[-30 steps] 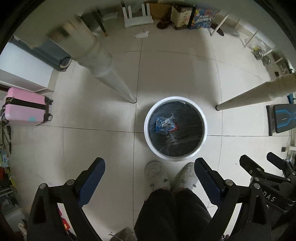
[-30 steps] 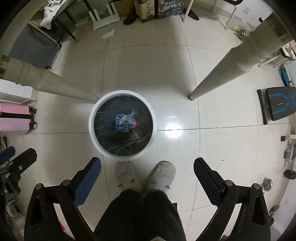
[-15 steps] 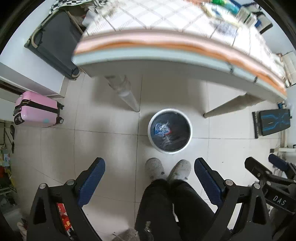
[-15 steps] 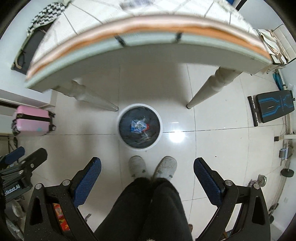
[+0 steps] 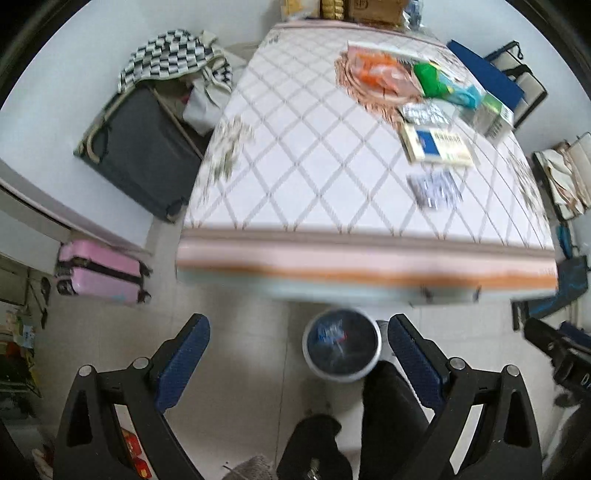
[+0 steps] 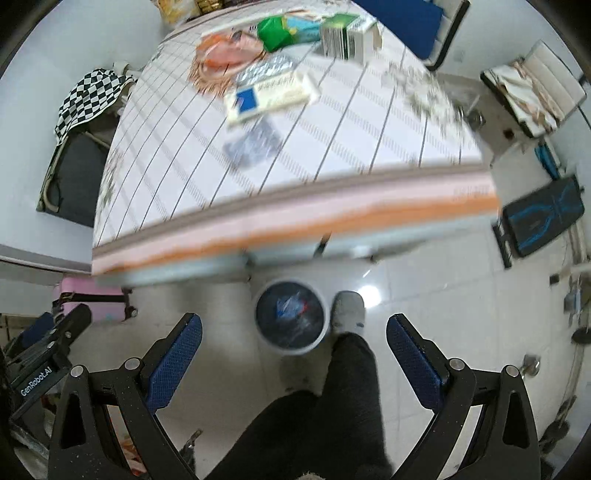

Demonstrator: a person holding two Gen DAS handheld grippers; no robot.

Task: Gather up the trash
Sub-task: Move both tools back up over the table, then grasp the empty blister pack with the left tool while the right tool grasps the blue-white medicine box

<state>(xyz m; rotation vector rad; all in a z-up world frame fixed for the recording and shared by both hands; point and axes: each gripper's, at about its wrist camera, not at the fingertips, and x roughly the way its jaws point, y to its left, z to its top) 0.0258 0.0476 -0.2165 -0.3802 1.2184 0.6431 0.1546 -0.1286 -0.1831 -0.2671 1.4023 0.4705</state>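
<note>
A white bin with a black liner stands on the floor by the table's front edge and holds a blue and red wrapper; it also shows in the right wrist view. On the checked tablecloth lie a crumpled blue wrapper, a white and blue box, an orange wrapper and a green pack. My left gripper and right gripper are both open, empty and high above the floor.
The table fills the upper half of both views. A pink suitcase and a dark suitcase stand at the left. A black bench lies at the right. The person's legs are beside the bin.
Both grippers have risen from close over the bin to above table height. The tabletop with its litter has come into view. Both stay open and empty.
</note>
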